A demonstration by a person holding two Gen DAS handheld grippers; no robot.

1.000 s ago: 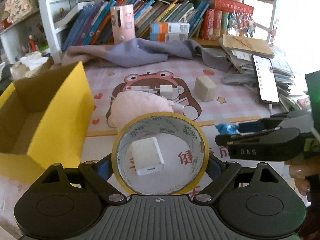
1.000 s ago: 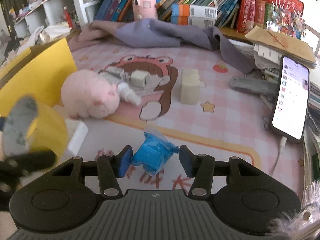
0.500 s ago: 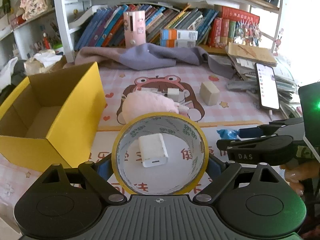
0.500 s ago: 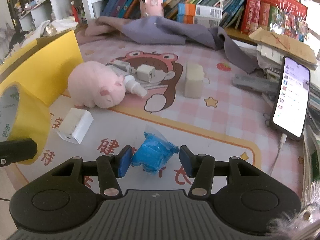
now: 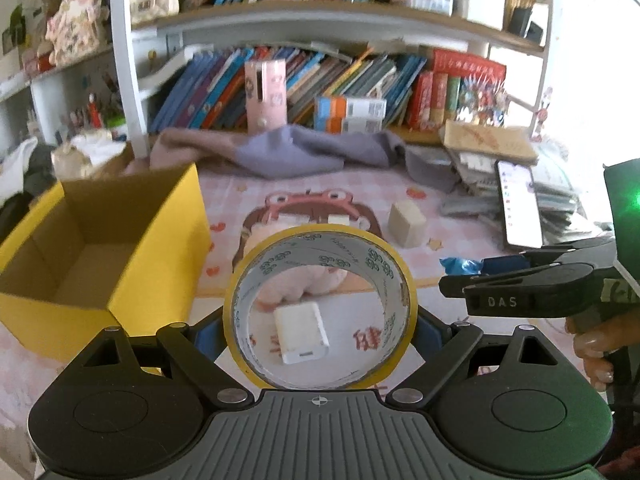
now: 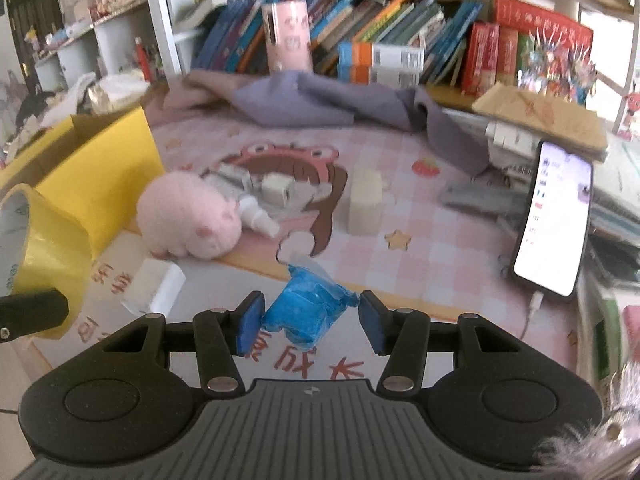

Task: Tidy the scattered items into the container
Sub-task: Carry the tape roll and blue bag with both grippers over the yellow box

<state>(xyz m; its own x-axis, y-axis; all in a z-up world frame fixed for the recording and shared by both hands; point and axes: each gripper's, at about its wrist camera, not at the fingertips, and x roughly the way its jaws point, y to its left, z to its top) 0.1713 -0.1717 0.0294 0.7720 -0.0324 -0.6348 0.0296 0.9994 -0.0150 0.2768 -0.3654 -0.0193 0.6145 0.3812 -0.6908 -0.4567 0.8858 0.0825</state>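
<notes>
- The roll of yellow tape (image 5: 320, 308) is being gripped between the fingers of the left gripper (image 5: 318, 330), its open core facing the camera at the lower centre of the left wrist view
- The yellow box (image 5: 156, 248) is being seen at the left of that frame, its open mouth up and toward the upper left of the tape, so the carry is judged to be running leftward and slightly forward
- The tape is being held clear of the desk (image 5: 460, 240); a white charger (image 5: 302, 334) and a pink plush toy (image 6: 188, 216) are being seen through the core, lying on the desk behind it
- In the right wrist view, the blue wrapped packet (image 6: 306, 312) is being bracketed by the fingers of the right gripper (image 6: 310, 322) at the lower centre; the left pad is touching the wrapper, while a gap is showing at the right pad, so a firm grip cannot be told
- The box is being seen at the far left of the right frame, well apart from the packet, with the left gripper nearer to it
- The left gripper is therefore judged to be the one that is being lined up for the drop first
</notes>
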